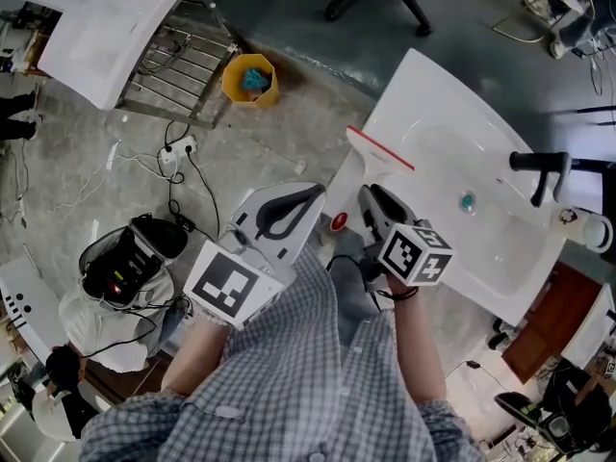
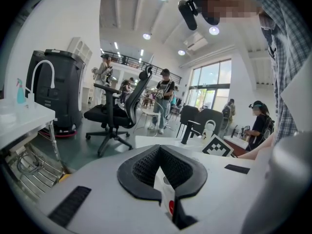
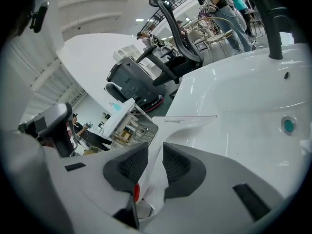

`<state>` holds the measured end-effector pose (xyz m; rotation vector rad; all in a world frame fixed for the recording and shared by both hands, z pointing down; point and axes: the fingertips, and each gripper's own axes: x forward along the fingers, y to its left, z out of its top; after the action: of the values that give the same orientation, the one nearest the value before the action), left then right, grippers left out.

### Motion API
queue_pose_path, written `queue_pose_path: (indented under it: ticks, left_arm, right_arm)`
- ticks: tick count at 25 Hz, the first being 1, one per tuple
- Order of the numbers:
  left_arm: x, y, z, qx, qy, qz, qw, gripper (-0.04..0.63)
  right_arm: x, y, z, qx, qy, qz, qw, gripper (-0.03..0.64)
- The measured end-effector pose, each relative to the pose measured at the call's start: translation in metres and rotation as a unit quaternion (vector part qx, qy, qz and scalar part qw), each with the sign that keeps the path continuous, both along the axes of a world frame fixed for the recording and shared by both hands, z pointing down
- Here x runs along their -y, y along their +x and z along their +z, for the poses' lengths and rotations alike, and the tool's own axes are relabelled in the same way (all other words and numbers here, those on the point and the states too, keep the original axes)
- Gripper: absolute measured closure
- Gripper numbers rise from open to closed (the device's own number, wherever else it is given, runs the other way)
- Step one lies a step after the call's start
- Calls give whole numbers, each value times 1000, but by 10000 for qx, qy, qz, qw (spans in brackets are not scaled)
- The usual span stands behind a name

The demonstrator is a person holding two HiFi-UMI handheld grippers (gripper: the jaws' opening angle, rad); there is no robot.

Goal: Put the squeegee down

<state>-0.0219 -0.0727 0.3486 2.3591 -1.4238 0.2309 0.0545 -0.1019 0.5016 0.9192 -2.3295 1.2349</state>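
The right gripper [image 3: 155,164] has its fingers closed on the white handle of the squeegee [image 1: 379,149], holding its red-edged blade over the near rim of a white sink [image 1: 452,104]. The left gripper [image 1: 306,200] is closed on nothing. The squeegee looks light, stiff and smooth, so the handle seems the safest hold.

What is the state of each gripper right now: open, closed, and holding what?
Left gripper: closed, jaw tips together, nothing gripped.
Right gripper: closed on the squeegee, by its handle.
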Motion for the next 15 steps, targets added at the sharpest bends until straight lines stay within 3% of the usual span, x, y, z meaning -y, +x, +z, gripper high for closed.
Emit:
queue_pose_path:
  ticks: [6,10,15]
  left_arm:
    - [0,5,1,44,5,-6,10000,589]
    - [-1,7,1,105,39,-35,9999,589]
    - [-2,11,3,141,47,-42,9999,589]
  right_arm:
    - [2,8,-13,-62,301,-69,9995,549]
    - [3,16,-29,32,586,-45,9983,600]
    - [6,25,-42,-63,895,-141,9959,604]
